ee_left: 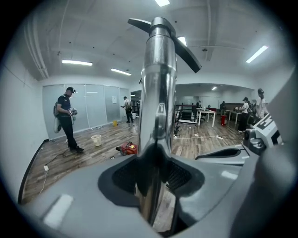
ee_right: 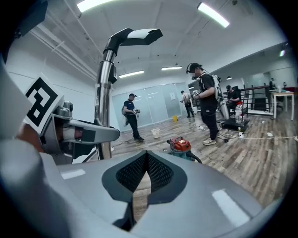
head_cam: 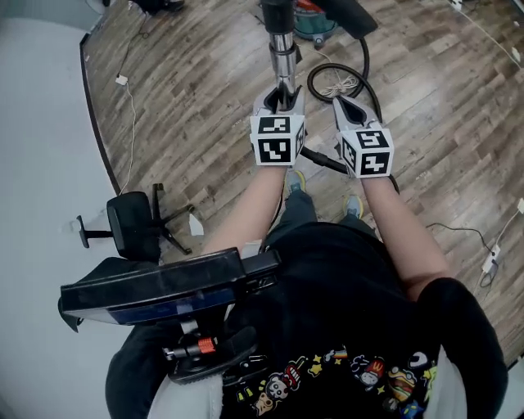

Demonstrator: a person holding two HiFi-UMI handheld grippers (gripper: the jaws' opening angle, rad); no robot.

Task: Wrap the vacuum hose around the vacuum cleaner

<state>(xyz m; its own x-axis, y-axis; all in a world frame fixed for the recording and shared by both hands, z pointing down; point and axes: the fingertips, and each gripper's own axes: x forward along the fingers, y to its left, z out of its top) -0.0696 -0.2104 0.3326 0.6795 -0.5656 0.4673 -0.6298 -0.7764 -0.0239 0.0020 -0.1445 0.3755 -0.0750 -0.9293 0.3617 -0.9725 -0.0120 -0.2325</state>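
My left gripper [head_cam: 280,98] is clamped on the metal wand [head_cam: 283,57] at top centre. Just beside it, my right gripper [head_cam: 354,106] has its jaws almost together on nothing. Beyond it the black hose [head_cam: 365,56] loops on the floor around a white cord [head_cam: 337,83]. The vacuum cleaner [head_cam: 315,23] sits at the top edge.

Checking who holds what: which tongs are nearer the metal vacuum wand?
Left. The left tongs are shut on the metal vacuum wand; the right tongs hang shut and empty beside it, apart.
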